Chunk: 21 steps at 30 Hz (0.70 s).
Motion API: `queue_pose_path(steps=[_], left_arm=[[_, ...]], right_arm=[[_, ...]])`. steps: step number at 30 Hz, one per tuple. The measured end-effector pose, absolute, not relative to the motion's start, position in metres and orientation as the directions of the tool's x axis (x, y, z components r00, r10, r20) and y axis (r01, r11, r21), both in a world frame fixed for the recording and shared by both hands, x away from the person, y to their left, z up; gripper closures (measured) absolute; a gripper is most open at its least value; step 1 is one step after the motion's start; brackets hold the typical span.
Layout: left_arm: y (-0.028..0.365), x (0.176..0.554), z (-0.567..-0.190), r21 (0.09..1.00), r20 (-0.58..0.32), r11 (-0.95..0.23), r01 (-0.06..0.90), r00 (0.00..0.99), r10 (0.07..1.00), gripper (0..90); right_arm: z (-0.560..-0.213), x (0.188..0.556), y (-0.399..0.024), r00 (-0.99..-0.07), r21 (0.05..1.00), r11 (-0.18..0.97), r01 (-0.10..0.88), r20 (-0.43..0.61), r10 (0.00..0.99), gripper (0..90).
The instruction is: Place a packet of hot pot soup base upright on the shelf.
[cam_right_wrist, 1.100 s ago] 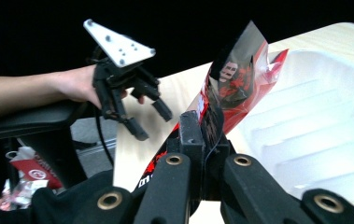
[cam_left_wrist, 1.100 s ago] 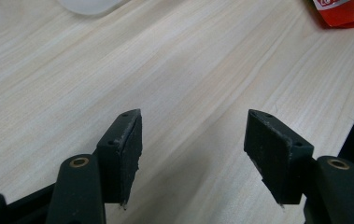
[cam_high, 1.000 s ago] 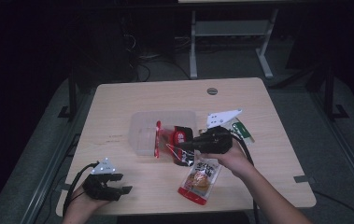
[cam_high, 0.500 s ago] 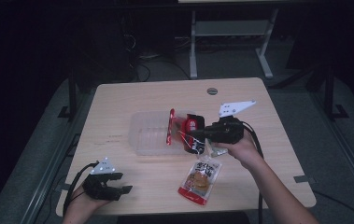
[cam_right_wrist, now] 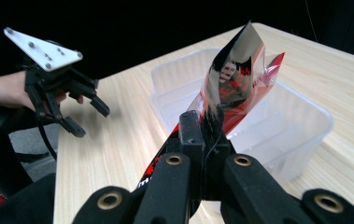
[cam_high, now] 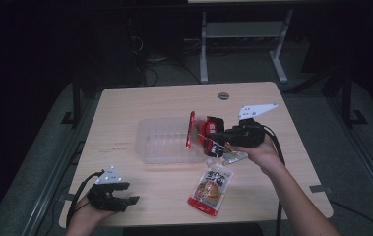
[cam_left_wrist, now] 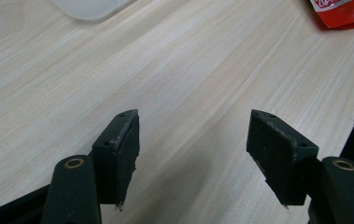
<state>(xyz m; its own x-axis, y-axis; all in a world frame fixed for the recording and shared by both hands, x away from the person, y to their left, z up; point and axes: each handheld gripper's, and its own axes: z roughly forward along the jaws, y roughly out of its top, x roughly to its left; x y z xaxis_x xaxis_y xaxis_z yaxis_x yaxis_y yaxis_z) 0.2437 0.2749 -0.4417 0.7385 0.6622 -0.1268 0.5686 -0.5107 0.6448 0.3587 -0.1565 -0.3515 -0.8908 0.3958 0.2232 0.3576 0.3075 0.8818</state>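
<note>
Red snack packet [cam_high: 208, 132], glossy and crumpled, hangs pinched between the jaws of the right gripper [cam_high: 218, 140], which are clamped tight on its edge; in the right gripper view the packet [cam_right_wrist: 233, 81] rises straight up from the closed jaws, its shiny foil side catching the light, with the right gripper [cam_right_wrist: 202, 126] holding it just above the near wall of the clear plastic bin [cam_right_wrist: 300, 112]. From the high view the bin [cam_high: 167, 142] lies just to the left of that gripper, and the packet's far end reaches over the bin's right rim. A second packet [cam_high: 211, 184], orange and red, lies flat on the wooden table [cam_high: 139, 105] just below the right gripper, nearer the person. The left gripper [cam_high: 125, 199] rests well apart at the table's near left corner, its jaws standing open over bare wood [cam_left_wrist: 193, 154] with nothing between them
</note>
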Motion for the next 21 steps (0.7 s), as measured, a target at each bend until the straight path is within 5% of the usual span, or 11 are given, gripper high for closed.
queue_pose_path(steps=[21], left_arm=[[0.276, 0.244, -0.444, 0.630, -0.135, -0.524, 0.573, 0.746, 0.653, 33.8]], right_arm=[[-0.363, 0.362, -0.152, -0.882, 0.859, 0.340, 0.384, 0.232, 0.411, 89.7]])
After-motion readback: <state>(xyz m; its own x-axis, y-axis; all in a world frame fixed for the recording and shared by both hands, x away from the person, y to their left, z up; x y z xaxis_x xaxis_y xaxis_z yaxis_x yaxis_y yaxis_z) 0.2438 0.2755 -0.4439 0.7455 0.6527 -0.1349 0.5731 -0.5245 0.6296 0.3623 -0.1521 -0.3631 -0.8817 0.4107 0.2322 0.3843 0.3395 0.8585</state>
